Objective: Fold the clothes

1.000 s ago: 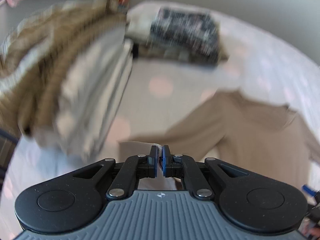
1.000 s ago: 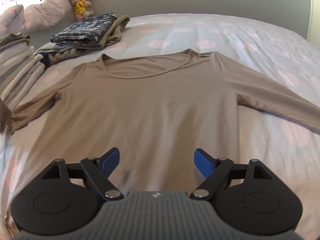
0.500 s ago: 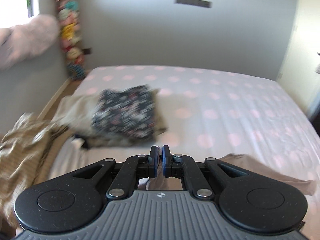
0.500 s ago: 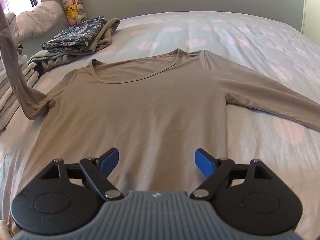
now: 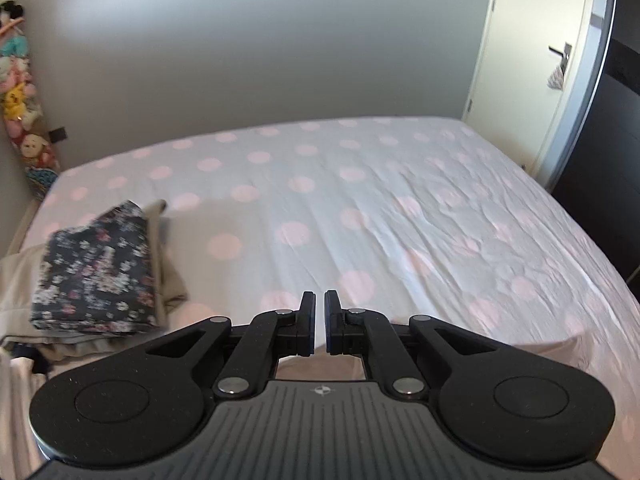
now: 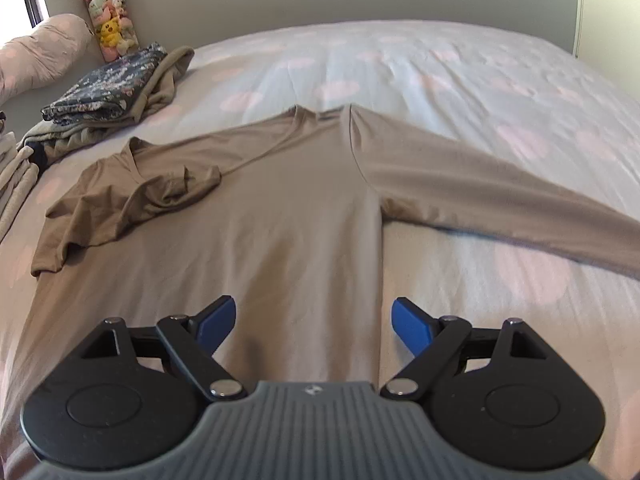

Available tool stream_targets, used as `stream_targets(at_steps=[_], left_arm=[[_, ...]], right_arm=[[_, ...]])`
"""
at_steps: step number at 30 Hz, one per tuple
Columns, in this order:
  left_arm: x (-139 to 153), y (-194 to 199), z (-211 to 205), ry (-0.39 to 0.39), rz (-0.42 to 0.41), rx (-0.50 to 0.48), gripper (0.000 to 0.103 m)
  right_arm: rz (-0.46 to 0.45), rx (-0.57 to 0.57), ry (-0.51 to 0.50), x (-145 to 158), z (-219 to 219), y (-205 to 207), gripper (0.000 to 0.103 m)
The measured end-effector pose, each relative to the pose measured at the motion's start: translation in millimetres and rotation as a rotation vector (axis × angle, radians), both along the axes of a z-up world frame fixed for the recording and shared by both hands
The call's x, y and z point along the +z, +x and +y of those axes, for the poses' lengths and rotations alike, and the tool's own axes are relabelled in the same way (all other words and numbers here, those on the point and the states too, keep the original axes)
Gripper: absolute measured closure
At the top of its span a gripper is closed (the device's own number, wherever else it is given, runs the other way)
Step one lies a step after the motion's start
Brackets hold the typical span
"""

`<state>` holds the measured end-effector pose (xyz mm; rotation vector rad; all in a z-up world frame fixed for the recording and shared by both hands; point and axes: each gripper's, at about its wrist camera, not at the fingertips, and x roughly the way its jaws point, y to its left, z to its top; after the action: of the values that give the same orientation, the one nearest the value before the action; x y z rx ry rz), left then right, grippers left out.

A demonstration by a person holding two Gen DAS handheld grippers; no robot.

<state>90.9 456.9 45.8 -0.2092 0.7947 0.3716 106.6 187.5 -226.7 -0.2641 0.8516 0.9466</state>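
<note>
A tan long-sleeved shirt (image 6: 288, 216) lies flat on the bed, neck away from me. Its left sleeve (image 6: 132, 196) lies folded and crumpled across the chest. Its right sleeve (image 6: 500, 188) stretches out to the right. My right gripper (image 6: 313, 322) is open and empty, low over the shirt's lower part. My left gripper (image 5: 319, 326) has its jaws nearly together with a thin gap and nothing between them; it points across the bed, with a strip of the shirt (image 5: 520, 350) just below it.
A stack of folded clothes topped by a dark floral piece (image 5: 96, 272) sits at the left, also in the right wrist view (image 6: 108, 92). The polka-dot bed sheet (image 5: 400, 208) spreads ahead. A pillow (image 6: 36, 56) and plush toys (image 6: 108, 24) are at the far left. A door (image 5: 532, 60) stands right.
My left gripper carried the left sleeve up and over, and the sleeve now lies on the chest, free of the jaws. The jaws have parted slightly. My right gripper stayed open.
</note>
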Motion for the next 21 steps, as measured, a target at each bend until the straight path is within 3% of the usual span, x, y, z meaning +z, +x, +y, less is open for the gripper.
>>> stream_targets(at_steps=[4, 8, 12, 16, 21], left_arm=[[-41, 8, 2, -0.025, 0.089, -0.013, 0.100], [-81, -14, 13, -0.056, 0.141, 0.017, 0.100], [-115, -54, 31, -0.088, 0.173, 0.095, 0.100], [-149, -101, 42, -0.084, 0.209, 0.167, 0.100], [-192, -153, 53, -0.136, 0.211, 0.252, 0.099]], right_arm=[[0.033, 0.008, 0.039, -1, -1, 2, 0.016], [0.027, 0.025, 0.109, 5, -5, -3, 0.023], [0.084, 0.015, 0.129, 2, -5, 0, 0.047], [0.106, 0.030, 0.135, 2, 0, -6, 0.053], [0.128, 0.080, 0.140, 6, 17, -17, 0.055]])
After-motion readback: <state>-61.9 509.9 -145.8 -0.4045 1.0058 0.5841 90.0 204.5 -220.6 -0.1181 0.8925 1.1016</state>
